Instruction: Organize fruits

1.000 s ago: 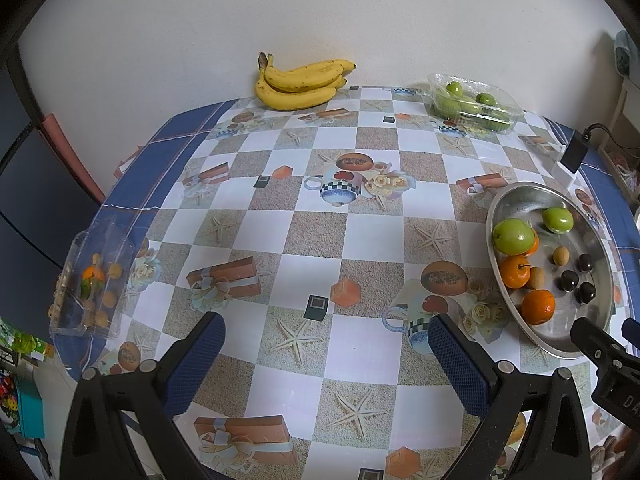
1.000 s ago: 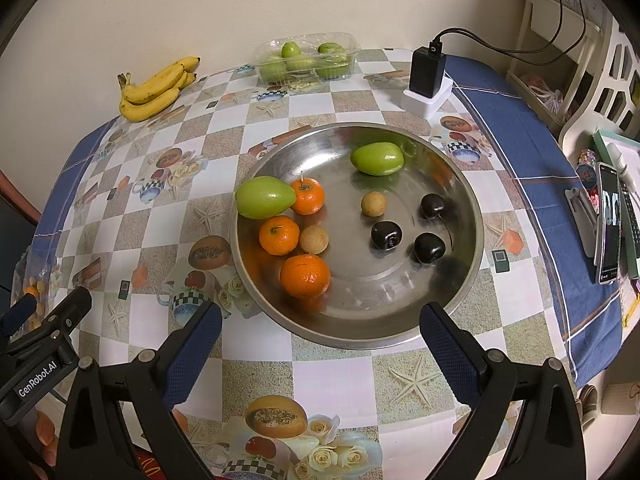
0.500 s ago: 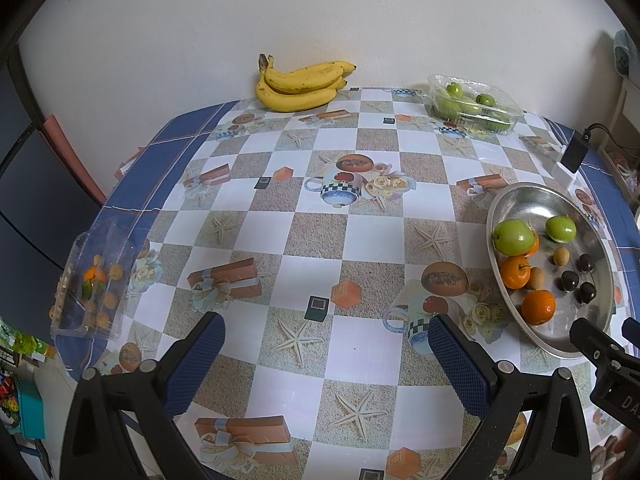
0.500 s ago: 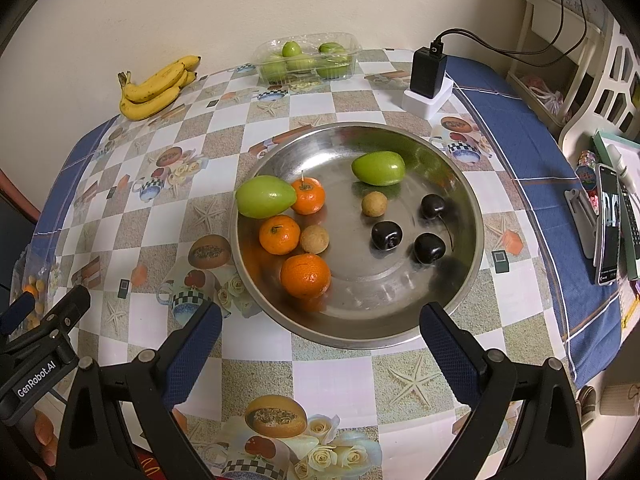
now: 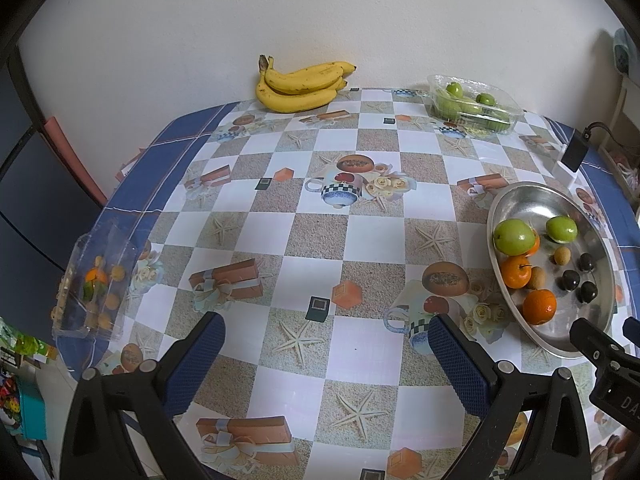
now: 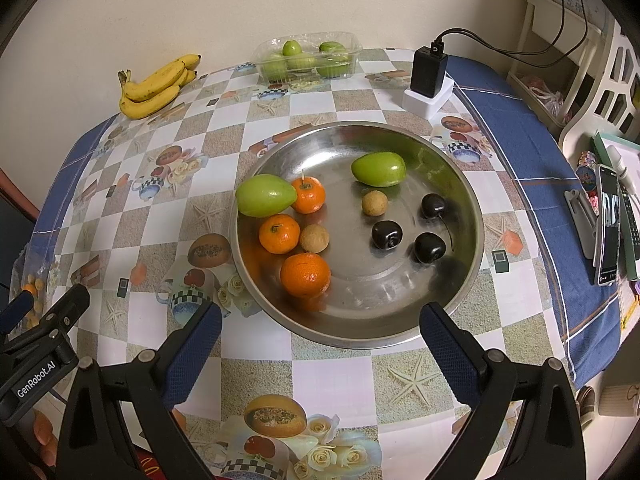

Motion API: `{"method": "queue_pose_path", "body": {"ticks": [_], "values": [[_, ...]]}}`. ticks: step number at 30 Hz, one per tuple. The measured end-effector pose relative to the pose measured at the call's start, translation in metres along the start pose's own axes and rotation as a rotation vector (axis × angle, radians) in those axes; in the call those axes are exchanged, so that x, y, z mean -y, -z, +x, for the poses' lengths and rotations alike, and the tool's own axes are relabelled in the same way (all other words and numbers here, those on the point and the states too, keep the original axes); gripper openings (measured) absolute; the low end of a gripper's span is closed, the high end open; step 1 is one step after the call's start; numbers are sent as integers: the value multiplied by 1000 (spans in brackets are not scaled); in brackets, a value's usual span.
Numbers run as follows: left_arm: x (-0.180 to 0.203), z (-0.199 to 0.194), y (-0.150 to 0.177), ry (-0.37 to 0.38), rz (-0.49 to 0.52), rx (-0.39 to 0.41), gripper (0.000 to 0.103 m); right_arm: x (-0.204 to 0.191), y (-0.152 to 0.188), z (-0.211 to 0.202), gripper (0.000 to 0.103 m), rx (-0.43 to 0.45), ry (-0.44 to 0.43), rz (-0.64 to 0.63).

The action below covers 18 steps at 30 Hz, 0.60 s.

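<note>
Both tools are held spread wide and empty above the checkered, picture-printed surface [image 5: 320,220]: the left tool [image 5: 326,354] hangs over bare cloth, the right tool [image 6: 320,340] sits just short of the near rim of the round stainless-steel bowl [image 6: 460,280]. Mixed fruit is seen loose in the bowl: two green pear-shaped fruits [image 6: 265,195], three orange tangerines [image 6: 305,274], two small tan round fruits [image 6: 315,238] and three dark cherries [image 6: 429,247], the kinds partly bunched, partly spread. A yellow banana bunch [image 5: 300,84] and a clear plastic tray of green fruits [image 6: 308,60] are left at the far edge, and a clear plastic box with small orange fruits [image 5: 94,284] stands at the left edge. No grasp is in hand; the step cannot be settled, since this layout fits fruit being gathered into the bowl or sorted out of it into the packs. Either way, a closing around one round fruit would be called for, with care against rolling on the slick metal.
</note>
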<state>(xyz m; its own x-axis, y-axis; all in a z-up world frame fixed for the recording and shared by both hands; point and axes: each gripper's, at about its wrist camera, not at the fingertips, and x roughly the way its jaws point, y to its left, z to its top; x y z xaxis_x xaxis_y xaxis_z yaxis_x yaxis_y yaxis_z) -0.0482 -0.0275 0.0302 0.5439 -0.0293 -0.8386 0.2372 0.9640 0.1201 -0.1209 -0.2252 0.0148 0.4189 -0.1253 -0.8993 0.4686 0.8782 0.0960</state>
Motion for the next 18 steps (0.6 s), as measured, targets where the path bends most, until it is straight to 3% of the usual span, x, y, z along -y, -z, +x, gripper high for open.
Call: {"method": "queue_pose_path", "body": {"ticks": [18], "values": [[1,0,0,-2,1,0,103,0,1,1,99,-5,1,-4]]}}
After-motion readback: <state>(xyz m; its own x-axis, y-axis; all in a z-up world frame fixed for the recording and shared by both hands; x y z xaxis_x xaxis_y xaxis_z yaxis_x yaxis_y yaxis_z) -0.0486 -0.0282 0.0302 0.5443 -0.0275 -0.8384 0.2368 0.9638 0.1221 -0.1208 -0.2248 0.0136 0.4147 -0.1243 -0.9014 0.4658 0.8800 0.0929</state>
